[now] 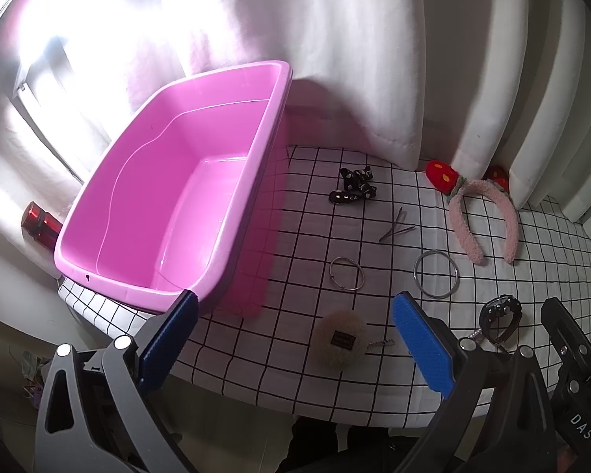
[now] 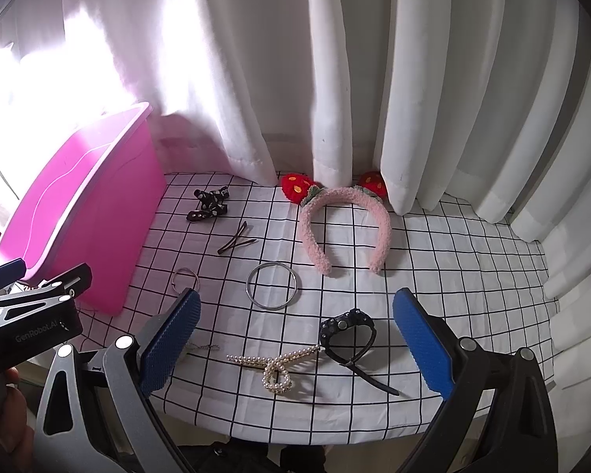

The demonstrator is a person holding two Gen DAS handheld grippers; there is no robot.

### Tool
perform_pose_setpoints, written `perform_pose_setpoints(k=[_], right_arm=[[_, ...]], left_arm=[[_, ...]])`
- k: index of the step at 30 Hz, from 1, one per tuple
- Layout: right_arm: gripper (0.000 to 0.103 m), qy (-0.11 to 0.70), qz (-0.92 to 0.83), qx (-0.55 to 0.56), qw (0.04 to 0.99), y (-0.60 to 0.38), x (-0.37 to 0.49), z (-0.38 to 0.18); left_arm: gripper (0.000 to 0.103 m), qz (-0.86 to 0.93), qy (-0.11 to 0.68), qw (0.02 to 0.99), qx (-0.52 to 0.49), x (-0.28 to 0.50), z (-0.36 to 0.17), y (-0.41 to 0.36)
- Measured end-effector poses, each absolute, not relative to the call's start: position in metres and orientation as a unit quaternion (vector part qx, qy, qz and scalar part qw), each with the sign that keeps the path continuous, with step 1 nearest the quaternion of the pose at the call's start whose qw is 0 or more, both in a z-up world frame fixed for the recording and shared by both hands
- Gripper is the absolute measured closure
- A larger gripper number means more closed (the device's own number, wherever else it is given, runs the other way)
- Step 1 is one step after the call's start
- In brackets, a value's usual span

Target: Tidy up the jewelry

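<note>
The right gripper (image 2: 295,339) hung spread wide and empty, the watch (image 2: 348,335) and pearl clip (image 2: 274,366) lying right between its pads. Best bet: drop straight, pinch the watch's body, not the loose strap. The left gripper (image 1: 295,339) gaped too, over a fluffy pom (image 1: 339,339). The pink tub (image 1: 169,197) sat empty beyond its left finger; the ring (image 2: 272,285) lay just ahead.

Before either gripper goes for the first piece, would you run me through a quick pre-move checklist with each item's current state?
1. Left gripper open, holding nothing: ok.
2. Right gripper open, holding nothing: ok.
3. Pink bin upright, no jewelry seen inside: ok.
4. Black watch lies between the right fingers' line, nothing on it: ok.
5. Pearl clip apart from the watch: cannot tell; their ends look very close.
6. Large silver ring flat on the checked cloth: ok.
</note>
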State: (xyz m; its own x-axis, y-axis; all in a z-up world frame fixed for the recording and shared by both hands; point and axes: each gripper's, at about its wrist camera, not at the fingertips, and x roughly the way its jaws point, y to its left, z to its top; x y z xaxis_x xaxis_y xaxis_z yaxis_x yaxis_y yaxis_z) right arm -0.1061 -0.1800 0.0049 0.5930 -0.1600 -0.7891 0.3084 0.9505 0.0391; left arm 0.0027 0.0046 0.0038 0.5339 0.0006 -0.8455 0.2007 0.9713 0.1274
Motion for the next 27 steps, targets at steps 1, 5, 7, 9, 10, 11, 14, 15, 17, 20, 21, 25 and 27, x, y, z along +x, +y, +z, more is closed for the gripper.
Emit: perform_pose_setpoints(k=[1, 5, 7, 9, 10, 11, 14, 15, 17, 20, 21, 25, 27], right_arm=[[0.009, 0.431, -0.132, 0.086, 0.889, -0.1799, -0.1070, 0.0053], [0.009, 0.430, -0.133, 0.088, 0.889, -0.1803, -0.1083, 0.0055], [0.009, 0.428, -0.133, 0.088, 0.889, -0.1809, -0.1103, 0.0048], [0.009, 0.427, -0.133, 0.089, 0.890, -0.1815, -0.1104, 0.0051], [0.009, 0.427, -0.133, 0.089, 0.890, -0.1818, -0.1104, 0.0051], [0.009, 0.427, -0.133, 0.089, 0.890, -0.1820, -0.1102, 0.0052], [0.009, 0.428, -0.131, 0.090, 0.889, -0.1826, -0.1097, 0.0056], [0.009, 0.428, -0.130, 0.091, 0.890, -0.1834, -0.1101, 0.0058], [0.009, 0.429, -0.129, 0.092, 0.889, -0.1836, -0.1093, 0.0064], [0.009, 0.428, -0.129, 0.093, 0.889, -0.1840, -0.1091, 0.0068], [0.009, 0.428, -0.129, 0.093, 0.890, -0.1835, -0.1091, 0.0068], [0.009, 0.428, -0.130, 0.092, 0.890, -0.1824, -0.1086, 0.0071], [0.009, 0.429, -0.129, 0.093, 0.889, -0.1815, -0.1083, 0.0072]], left_arm=[[0.006, -0.058, 0.479, 0.869, 0.105, 0.0027, 0.0038, 0.0046], [0.006, -0.058, 0.479, 0.869, 0.106, 0.0015, 0.0039, 0.0039], [0.006, -0.058, 0.479, 0.870, 0.106, 0.0014, 0.0038, 0.0039], [0.006, -0.057, 0.479, 0.870, 0.106, 0.0013, 0.0039, 0.0038], [0.006, -0.057, 0.479, 0.870, 0.106, 0.0014, 0.0038, 0.0039], [0.006, -0.057, 0.479, 0.870, 0.106, 0.0014, 0.0038, 0.0039], [0.006, -0.057, 0.479, 0.870, 0.106, 0.0013, 0.0038, 0.0040], [0.006, -0.057, 0.479, 0.870, 0.105, 0.0013, 0.0038, 0.0041], [0.006, -0.057, 0.479, 0.869, 0.106, 0.0013, 0.0037, 0.0040], [0.006, -0.057, 0.479, 0.870, 0.106, 0.0010, 0.0037, 0.0041], [0.006, -0.057, 0.479, 0.870, 0.106, 0.0010, 0.0037, 0.0041], [0.006, -0.057, 0.479, 0.870, 0.106, 0.0009, 0.0036, 0.0040], [0.006, -0.058, 0.479, 0.870, 0.106, 0.0009, 0.0035, 0.0041]])
